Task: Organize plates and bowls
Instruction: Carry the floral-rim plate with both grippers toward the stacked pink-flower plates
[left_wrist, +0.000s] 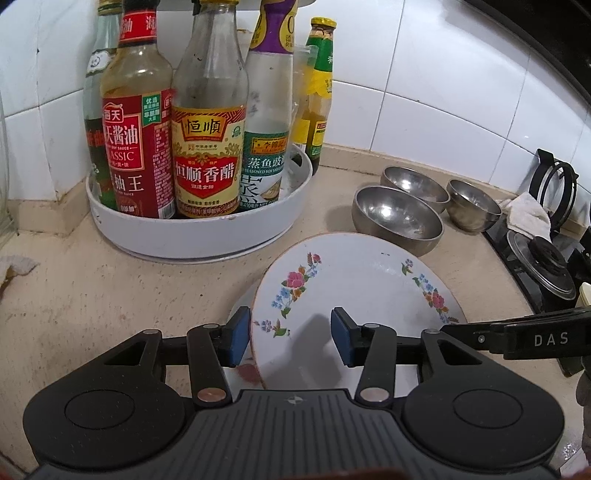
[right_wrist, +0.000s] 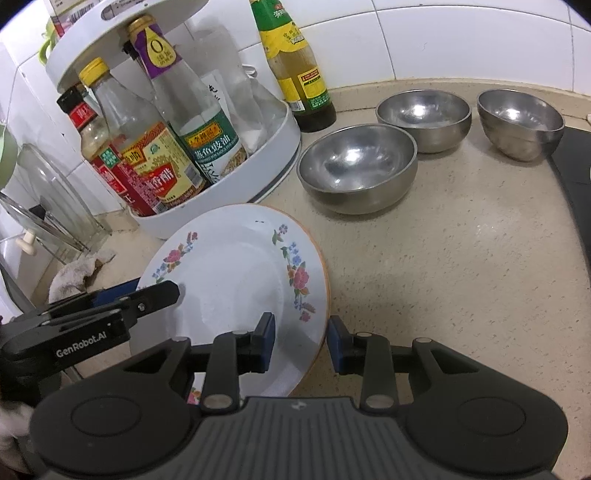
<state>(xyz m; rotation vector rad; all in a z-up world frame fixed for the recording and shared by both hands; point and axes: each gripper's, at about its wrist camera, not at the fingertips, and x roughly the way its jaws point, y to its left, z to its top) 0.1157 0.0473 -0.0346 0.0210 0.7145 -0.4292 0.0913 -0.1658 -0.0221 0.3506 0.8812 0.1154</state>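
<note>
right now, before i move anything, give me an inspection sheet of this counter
surface: beige speckled countertop
job's things: floral plate tilted over a second plate; three steel bowls upright and empty beyond it
clutter: sauce bottles in a white rack; crumpled rag
grippers: right gripper seems clamped on the floral plate's rim; left gripper straddles the opposite rim, grip unclear
cables: nothing seen
surroundings: white tiled wall; gas stove at the counter's end
</note>
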